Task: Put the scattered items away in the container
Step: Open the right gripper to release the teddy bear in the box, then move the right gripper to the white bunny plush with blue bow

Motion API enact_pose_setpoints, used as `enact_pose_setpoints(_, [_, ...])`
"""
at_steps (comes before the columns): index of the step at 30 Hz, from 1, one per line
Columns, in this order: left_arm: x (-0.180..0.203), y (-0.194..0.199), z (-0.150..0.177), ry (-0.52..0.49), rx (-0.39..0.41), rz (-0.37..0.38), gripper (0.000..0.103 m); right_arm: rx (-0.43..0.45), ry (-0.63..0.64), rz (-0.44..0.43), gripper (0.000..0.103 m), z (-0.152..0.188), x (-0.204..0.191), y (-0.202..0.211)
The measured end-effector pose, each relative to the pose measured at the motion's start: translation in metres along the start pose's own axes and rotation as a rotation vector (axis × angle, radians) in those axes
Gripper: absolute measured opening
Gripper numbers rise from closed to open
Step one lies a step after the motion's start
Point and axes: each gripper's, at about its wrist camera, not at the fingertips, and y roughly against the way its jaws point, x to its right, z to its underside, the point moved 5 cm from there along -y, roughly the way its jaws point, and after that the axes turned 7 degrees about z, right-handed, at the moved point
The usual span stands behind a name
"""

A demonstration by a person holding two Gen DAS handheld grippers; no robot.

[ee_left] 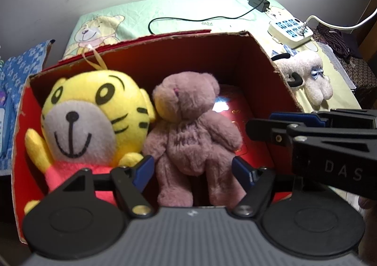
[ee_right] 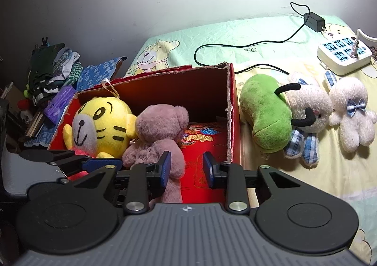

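A red cardboard box (ee_left: 200, 60) stands open on the bed. In it lie a yellow tiger plush (ee_left: 94, 119) and, to its right, a pink bear (ee_left: 193, 124). My left gripper (ee_left: 192, 171) is open with its blue pads on either side of the bear's lower body, just off the fur. Over the box's near right part, my right gripper (ee_right: 187, 169) has its jaws drawn in to a narrow gap and holds nothing. Right of the box lie a green plush (ee_right: 268, 115), a white plush with black horns (ee_right: 308, 110) and a white bunny with a blue bow (ee_right: 353, 110).
A power strip (ee_right: 344, 53) and a black charger (ee_right: 313, 22) with its cable lie on the sheet at the back right. Folded clothes (ee_right: 54, 65) and clutter are piled left of the box. The wall runs behind the bed.
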Motion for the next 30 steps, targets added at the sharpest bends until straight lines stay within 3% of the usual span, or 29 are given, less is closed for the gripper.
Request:
enact_pose_setpoints(14, [0.017, 0.010, -0.003, 0.040, 0.011, -0.113, 0.076, -0.032, -0.009, -0.119, 0.025, -0.001, 0.013, 0.005])
enact_pose_setpoints(18, [0.025, 0.015, -0.004, 0.055, 0.031, -0.171, 0.077, -0.031, 0.003, -0.164, 0.032, -0.004, 0.018, 0.013])
enact_pose_setpoints(30, [0.049, 0.027, -0.012, 0.094, 0.052, -0.333, 0.077, -0.003, 0.028, -0.283, 0.032, -0.008, 0.051, 0.037])
